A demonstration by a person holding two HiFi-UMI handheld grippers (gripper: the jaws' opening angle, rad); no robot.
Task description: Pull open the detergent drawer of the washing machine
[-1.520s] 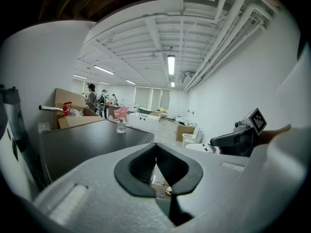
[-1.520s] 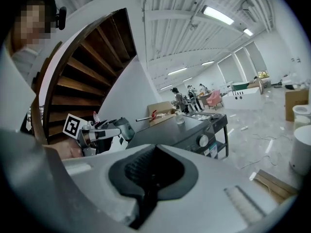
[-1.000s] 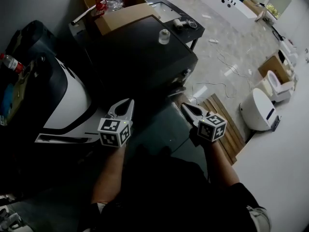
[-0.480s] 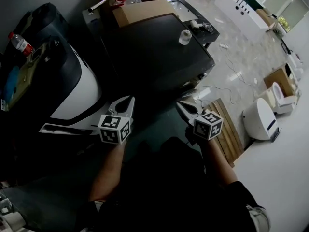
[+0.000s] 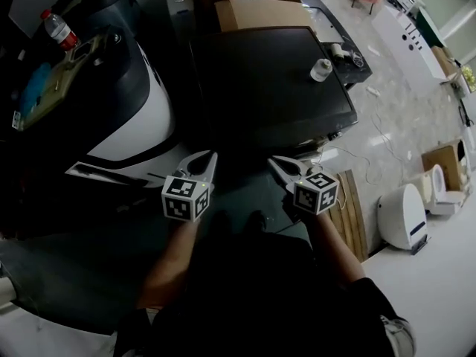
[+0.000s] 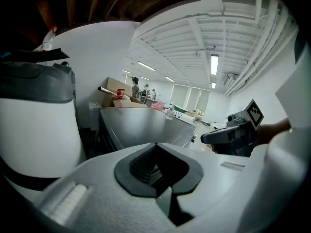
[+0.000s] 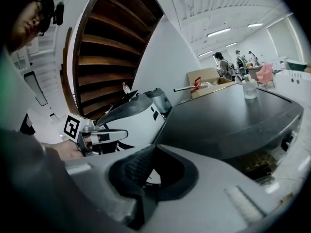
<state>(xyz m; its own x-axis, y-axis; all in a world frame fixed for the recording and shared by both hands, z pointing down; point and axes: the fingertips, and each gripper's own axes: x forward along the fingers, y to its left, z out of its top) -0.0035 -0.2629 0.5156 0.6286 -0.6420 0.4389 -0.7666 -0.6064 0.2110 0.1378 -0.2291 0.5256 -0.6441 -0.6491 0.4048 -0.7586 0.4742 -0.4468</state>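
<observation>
washing machine: big dark box, smooth flat top, dead ahead, can't spot its detergent drawer | white-and-black machine: rounded, glossy, on the left | my left hand-held gripper and right hand-held gripper: both pressed together on nothing, side by side, tilted slightly down

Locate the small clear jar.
Head view, upper right of centre: the small clear jar stands on the dark machine top near its right edge, well beyond the right gripper.
</observation>
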